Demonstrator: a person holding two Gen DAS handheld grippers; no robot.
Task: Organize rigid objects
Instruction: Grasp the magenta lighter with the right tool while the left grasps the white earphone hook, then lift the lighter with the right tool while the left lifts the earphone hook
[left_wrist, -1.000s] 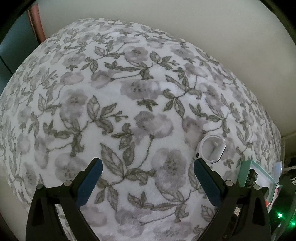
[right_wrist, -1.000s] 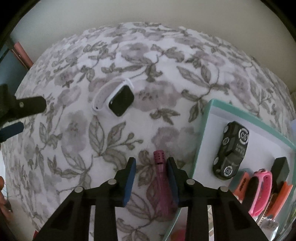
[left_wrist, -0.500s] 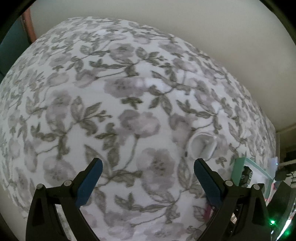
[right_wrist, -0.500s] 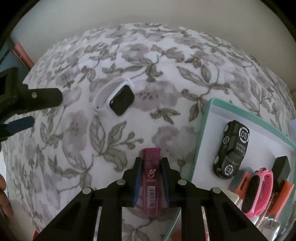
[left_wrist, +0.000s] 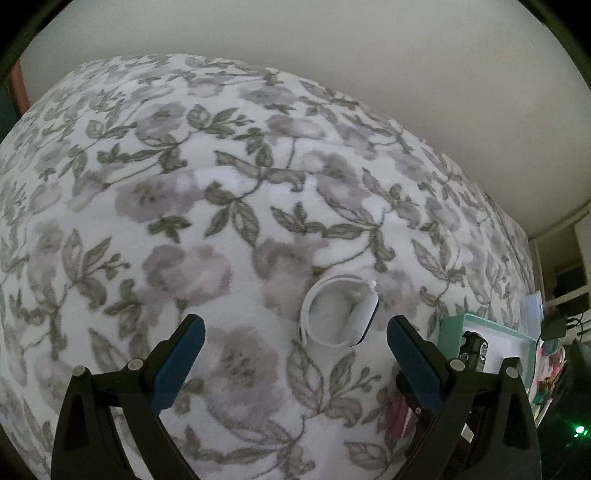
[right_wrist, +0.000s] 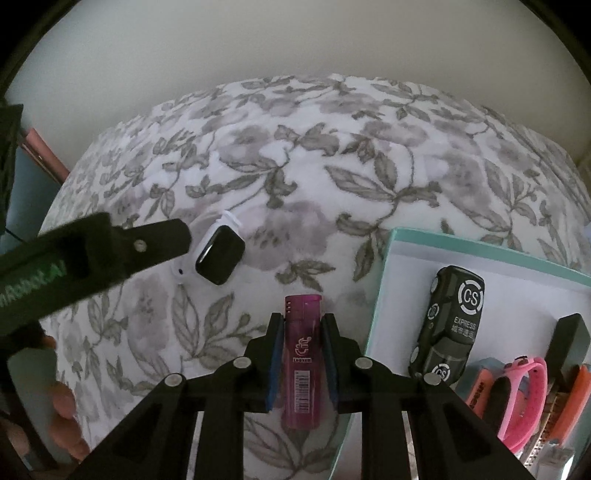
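One purple lighter (right_wrist: 301, 354) is clamped in the right gripper (right_wrist: 301, 332), just left of the tray (right_wrist: 384, 295) edge. One white watch (left_wrist: 338, 314) lies just ahead of the wide-open left gripper (left_wrist: 295, 345), bare floral blanket (left_wrist: 184, 184) all around it.

Left gripper (left_wrist: 295, 354): black frame, two fingers (left_wrist: 177, 363) with blue pads spread wide apart, nothing between them, pointing forward and slightly downward. In the right wrist view the same gripper (right_wrist: 110, 254) enters from the left edge, seen side-on, with the fingertips of the holding hand (right_wrist: 64, 421) visible below it. Right gripper (right_wrist: 302, 354): fingers (right_wrist: 275, 358) drawn close together, blue pads pressed against both long sides of a purple lighter (right_wrist: 302, 365), which lies lengthwise between them and projects beyond the fingertips.
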